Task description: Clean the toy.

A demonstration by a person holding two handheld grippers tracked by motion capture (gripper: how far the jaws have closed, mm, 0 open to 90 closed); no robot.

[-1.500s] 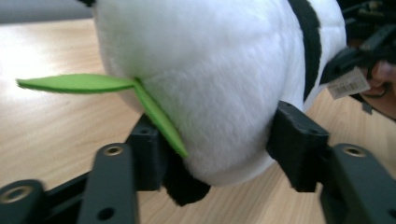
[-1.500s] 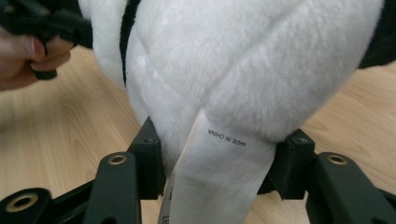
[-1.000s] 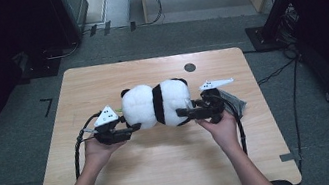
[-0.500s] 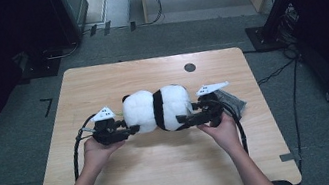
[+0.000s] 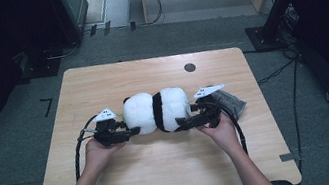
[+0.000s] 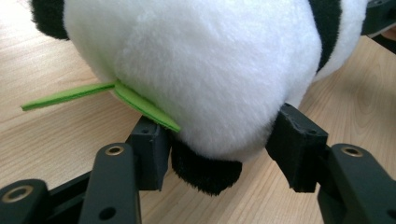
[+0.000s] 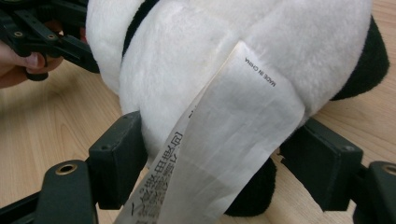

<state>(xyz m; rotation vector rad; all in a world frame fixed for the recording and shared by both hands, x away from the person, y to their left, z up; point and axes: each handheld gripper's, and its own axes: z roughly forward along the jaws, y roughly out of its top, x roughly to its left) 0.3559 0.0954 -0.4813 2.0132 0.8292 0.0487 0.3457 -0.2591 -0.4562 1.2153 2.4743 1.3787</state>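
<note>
At mid-counter [image 5: 100, 83], the toy panda [image 5: 156, 111] is lying on its side between both tongs. Left tongs [image 5: 131, 132] and right tongs [image 5: 181, 125] have just been opening, each now standing loosely around a plush end with a green leaf [image 6: 100, 95] and label [image 7: 233, 140] showing, suggesting the panda is being released.

One plush panda [image 5: 156, 111], one dark pouch [image 5: 231, 102], two tools

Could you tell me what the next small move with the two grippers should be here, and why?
Probably draw both back: the left gripper and right gripper have just been opening around the ends of the panda plush, which lies on the table.
</note>
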